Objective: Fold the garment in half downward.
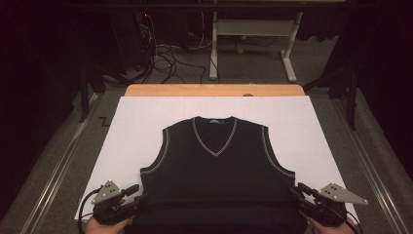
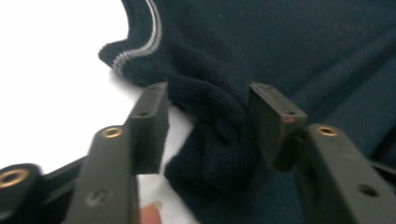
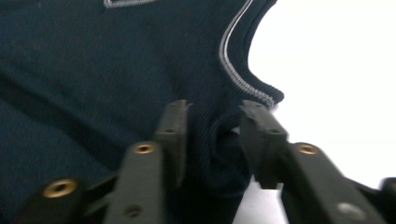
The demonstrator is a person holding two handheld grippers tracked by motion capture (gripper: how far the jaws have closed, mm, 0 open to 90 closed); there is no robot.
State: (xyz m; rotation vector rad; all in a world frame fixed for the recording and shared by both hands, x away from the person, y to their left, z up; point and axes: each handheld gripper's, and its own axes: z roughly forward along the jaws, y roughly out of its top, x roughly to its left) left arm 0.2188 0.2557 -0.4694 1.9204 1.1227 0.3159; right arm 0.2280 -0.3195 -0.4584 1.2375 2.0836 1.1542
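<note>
High view: a dark sleeveless V-neck vest [image 1: 216, 161] is laid flat, neck at 12 o'clock, on the white sheet [image 1: 136, 122] covering the counter [image 1: 214, 90]. The hem runs along the near edge. The left gripper [image 1: 135, 195] is placed at the vest's 8 o'clock corner, the right gripper [image 1: 295, 192] at its 4 o'clock corner; each is held by a hand entering from 6 o'clock.

Left gripper view: a bunched fold of the vest's side edge is seen between the jaws. A gap is visible on both sides of the knit, so the fabric is judged released rather than pinched. The striped armhole trim [image 2: 140, 46] lies toward 11 o'clock.

Right gripper view: the jaws stand parted around a ridge of knit; the pads are not seen pressing on it. The armhole trim curves away toward 1 o'clock.

Step in hand, as judged: the vest has been spread and is being let go at both lower sides. The next move calls for both grippers to be drawn clear without dragging the fabric, then a fresh grasp for folding.
</note>
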